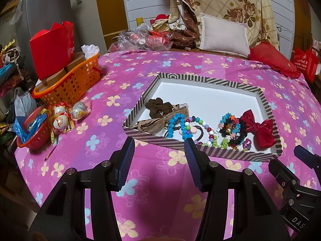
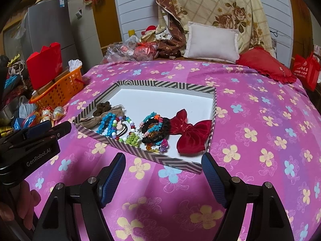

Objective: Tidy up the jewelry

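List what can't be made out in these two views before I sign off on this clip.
- Near row of beads in the striped box: left wrist view, partly hidden by the box's front wall and the left claw.
- Orange basket contents: both views, hidden by the red box.
- Red bag print: too small and distorted at the edge.
- Right claw: body cut off by bottom edge.

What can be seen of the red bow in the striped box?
The red bow looks like shiny velvet or satin, with two puffed loops pinched at a narrow middle. It lies flat on the white floor of the striped box, in the near right corner. Its left loop touches the black scrunchie wrapped in coloured beads. Neither hand-held gripper touches it.
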A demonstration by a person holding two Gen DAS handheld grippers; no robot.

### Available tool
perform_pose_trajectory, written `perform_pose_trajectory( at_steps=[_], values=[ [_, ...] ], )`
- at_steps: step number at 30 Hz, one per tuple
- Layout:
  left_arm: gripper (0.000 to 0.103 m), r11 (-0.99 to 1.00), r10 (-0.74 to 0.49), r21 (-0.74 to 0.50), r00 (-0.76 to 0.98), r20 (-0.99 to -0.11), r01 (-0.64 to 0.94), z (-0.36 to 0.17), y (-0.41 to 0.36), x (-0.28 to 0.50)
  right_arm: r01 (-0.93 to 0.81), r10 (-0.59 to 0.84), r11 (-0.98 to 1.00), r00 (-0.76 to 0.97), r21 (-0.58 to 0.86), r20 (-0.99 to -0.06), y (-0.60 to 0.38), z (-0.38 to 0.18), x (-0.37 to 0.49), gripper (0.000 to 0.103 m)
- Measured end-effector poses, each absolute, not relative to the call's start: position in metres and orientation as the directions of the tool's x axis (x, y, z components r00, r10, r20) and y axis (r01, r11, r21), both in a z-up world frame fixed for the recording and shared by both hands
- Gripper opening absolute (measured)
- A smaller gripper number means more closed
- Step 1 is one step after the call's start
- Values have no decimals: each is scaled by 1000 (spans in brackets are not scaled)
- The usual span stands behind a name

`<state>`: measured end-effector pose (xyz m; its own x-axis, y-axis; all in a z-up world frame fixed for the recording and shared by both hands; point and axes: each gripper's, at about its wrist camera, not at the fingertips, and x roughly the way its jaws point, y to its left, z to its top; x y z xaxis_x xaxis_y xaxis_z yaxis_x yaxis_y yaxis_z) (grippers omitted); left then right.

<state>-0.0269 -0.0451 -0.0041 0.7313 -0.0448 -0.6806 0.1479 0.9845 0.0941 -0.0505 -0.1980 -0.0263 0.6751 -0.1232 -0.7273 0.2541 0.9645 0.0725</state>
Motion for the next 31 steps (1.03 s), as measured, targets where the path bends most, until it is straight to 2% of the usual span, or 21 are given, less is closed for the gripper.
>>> perform_pose_trajectory(
  at_steps=[31],
  values=[
    [51, 985, -55, 80, 719, -693, 153, -11, -41, -27, 263, -120, 961, 662, 80, -740, -210, -28, -53, 76]
  ],
)
